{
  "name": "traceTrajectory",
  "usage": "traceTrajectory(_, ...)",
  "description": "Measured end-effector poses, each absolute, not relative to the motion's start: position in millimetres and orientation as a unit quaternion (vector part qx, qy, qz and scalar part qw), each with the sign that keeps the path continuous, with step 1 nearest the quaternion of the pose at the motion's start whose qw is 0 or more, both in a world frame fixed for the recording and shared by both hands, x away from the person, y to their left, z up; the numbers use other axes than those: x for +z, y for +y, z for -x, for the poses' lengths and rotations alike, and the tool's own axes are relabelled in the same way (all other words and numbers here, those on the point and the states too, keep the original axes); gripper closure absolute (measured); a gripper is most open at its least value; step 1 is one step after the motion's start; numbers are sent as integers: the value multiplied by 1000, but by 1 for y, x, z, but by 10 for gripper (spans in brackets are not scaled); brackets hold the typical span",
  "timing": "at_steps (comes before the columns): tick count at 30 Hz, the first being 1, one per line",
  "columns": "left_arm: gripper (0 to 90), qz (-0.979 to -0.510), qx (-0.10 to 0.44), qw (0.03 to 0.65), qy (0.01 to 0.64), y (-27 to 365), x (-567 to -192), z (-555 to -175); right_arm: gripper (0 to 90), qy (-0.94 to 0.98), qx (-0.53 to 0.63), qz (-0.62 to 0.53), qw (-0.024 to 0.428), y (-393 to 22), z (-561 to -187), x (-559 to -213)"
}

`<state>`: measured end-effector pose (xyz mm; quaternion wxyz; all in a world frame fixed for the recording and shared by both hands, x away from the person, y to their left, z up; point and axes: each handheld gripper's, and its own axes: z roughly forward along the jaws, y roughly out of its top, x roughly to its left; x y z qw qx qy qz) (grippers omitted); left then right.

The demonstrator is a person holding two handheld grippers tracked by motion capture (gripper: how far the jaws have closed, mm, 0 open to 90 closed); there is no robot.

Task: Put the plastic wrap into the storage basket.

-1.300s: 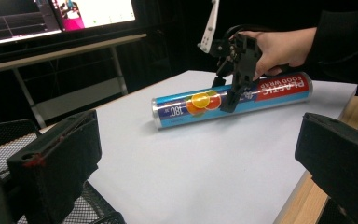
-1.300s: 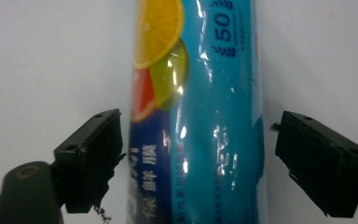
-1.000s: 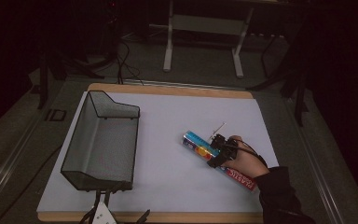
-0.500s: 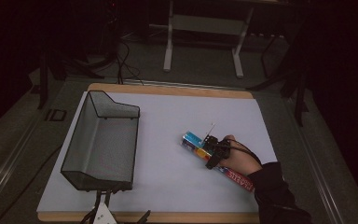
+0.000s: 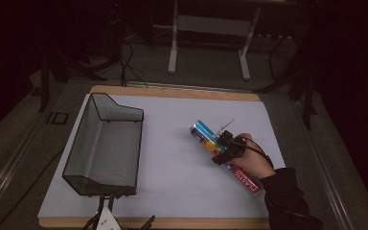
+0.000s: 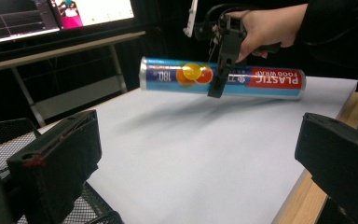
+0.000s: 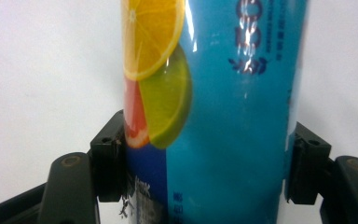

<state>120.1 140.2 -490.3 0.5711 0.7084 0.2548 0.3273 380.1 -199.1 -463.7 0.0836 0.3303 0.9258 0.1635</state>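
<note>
I have the right tool [image 5: 219,152] clenched on the plastic food wrap roll [image 6: 221,77] near its middle, clear of the counter [image 5: 172,182] toward the right edge. The left tool [image 6: 200,154] stands released at the near edge. I should keep the roll level while carrying it to the mesh basket [image 5: 106,143].

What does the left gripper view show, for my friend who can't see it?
A hand holds a black claw shut around a blue and red roll of plastic food wrap, lifted level above a white table. Two wide-apart black jaws stand close to the camera, with a black mesh basket at the lower left.
</note>
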Motion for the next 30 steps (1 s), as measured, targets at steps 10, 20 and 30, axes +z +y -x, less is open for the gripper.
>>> traceTrajectory(10, 8, -706, 329, 572, 255, 141, -490, -119, 320, 914, 207, -331, 110, -192, -381, -440)
traceTrajectory(20, 8, -707, 329, 573, 254, 141, -490, -119, 320, 898, 255, -327, 148, -182, -378, -409)
traceTrajectory(30, 8, -705, 329, 574, 254, 142, -489, -119, 320, 884, 303, -321, 152, -161, -378, -381)
